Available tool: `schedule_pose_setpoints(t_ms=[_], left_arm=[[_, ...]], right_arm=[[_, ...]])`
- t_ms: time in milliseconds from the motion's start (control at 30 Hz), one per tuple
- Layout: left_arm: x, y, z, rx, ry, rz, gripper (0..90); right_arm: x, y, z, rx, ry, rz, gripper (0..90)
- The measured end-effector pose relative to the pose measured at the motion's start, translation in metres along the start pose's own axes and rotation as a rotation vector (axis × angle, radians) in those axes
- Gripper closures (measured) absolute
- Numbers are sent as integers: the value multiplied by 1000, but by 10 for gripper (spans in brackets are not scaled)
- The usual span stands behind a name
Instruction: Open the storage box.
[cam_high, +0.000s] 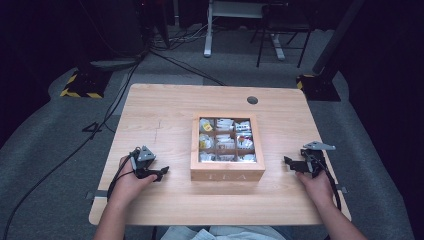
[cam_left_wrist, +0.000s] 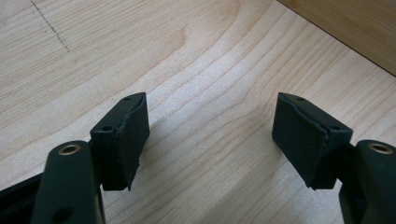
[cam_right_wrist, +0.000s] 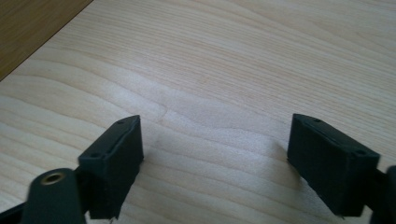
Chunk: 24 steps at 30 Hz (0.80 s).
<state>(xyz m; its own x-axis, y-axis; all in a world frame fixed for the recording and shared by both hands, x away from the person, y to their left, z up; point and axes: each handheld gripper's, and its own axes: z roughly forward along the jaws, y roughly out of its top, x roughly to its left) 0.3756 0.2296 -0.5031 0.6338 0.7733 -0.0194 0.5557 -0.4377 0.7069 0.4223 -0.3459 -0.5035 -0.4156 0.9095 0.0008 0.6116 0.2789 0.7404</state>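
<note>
Wooden tea box (cam_high: 227, 170) sits mid-table, a little right of centre, lid shut; through the glass panes the sachets (cam_high: 226, 141) lie in a three-by-three grid. "TEA" lettering on the near wall.

Left gripper (cam_high: 161, 173) rests on the table (cam_high: 160, 112) to the left of the box, jaws wide, nothing between them; its own view has bare wood between the pads (cam_left_wrist: 122, 140) and the box wall (cam_left_wrist: 345, 30) at the far right corner. Right gripper (cam_high: 288, 162) sits to the right of the box, jaws also wide and empty; the box wall (cam_right_wrist: 32, 28) edges in at far left of its view.

Risks, as I judge them:
- Both grippers point inward at the box. If one arrives first, or pushes harder, the box may slide or twist across the smooth top.
- The lid looks flush with the body. A pad catching only the edge could slip off, letting the lid drop back.
- Lifting the lid without bracing the base may tip the whole box and jumble the sachets.
- Trailing cables (cam_high: 117, 177) near the near edge could snag a wrist mid-reach.
</note>
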Motion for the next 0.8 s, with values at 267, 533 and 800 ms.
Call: schedule_pose_setpoints(t_ms=[267,533,800], left_arm=[[4,-1,-2,-2,-7,-24,283],[5,-2,-2,2,14,-10,282],[5,-2,-2,1,15,-11,280]], right_arm=[[-3,4,-6,20,-25,1,449],[-5,11,-23,-14,13,44,518],[2,18,-41,-47,68,36,560]])
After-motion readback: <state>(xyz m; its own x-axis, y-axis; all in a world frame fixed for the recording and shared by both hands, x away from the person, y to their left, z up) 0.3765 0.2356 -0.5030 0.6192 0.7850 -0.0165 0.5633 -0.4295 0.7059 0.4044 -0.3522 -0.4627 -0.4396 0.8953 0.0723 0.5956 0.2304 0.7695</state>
